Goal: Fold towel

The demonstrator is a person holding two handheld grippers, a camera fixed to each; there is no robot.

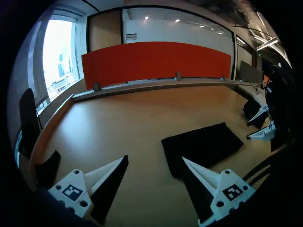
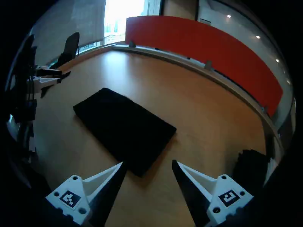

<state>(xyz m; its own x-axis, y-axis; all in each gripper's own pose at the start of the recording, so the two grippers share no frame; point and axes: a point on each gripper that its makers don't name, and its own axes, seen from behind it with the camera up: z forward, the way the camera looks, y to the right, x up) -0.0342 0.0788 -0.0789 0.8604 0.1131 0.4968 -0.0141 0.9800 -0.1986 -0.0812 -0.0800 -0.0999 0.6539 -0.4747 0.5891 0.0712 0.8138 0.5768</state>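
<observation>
Towel (image 2: 125,128) lies ahead of left hand-held gripper (image 1: 155,157) and right hand-held gripper (image 2: 147,162) — both spread, empty.

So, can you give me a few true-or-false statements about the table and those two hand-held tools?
1. The towel is black. True.
2. It lies flat on a wooden table. True.
3. The right gripper is clamped on the towel. False: its fingers stand apart and hold nothing.
4. The screen along the table's far edge is blue. False: it is red.
5. The left gripper is open. True.
</observation>
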